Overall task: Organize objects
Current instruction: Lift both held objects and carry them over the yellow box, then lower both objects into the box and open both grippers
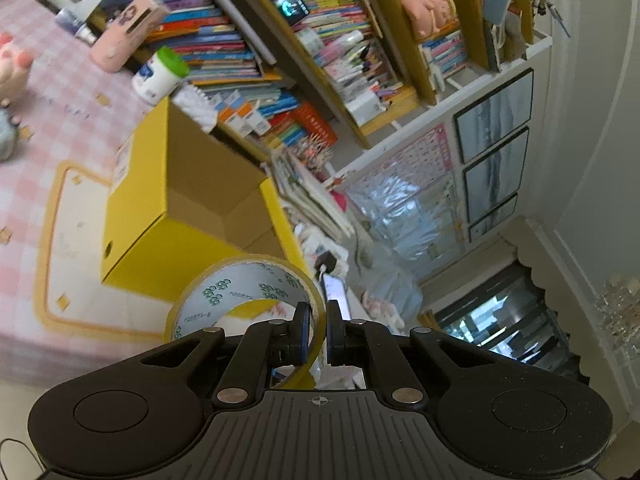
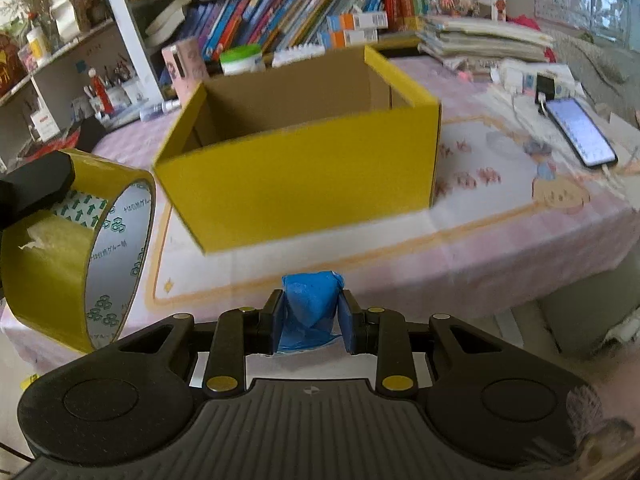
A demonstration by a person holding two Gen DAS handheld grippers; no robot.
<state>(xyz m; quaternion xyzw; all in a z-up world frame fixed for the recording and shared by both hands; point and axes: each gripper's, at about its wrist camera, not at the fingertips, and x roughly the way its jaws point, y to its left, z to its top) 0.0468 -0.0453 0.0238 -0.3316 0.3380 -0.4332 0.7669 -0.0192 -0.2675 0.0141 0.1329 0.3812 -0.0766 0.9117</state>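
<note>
- The left gripper is pinching the wall of a roll of yellowish packing tape, one finger inside the ring and one outside, pressed nearly together on the band.
- The roll is hanging in the air near the table's front edge, short of the yellow box; in the right wrist view it is showing at the left, clear of the cloth.
- The right gripper is clamping a small blue bundle, which looks like crumpled plastic or film; the fingers are pressing on both its sides.
- The yellow box is standing open-topped on the pink checked tablecloth; what shows of its cardboard interior looks empty.
- A phone is lying on the cloth to the right of the box, well apart from both loads.
- Judgement: both items are in transit toward the box, the carrying step.
- The next move is calling for each gripper to clear the front wall, hang over the opening, then part its fingers without the two loads colliding.
</note>
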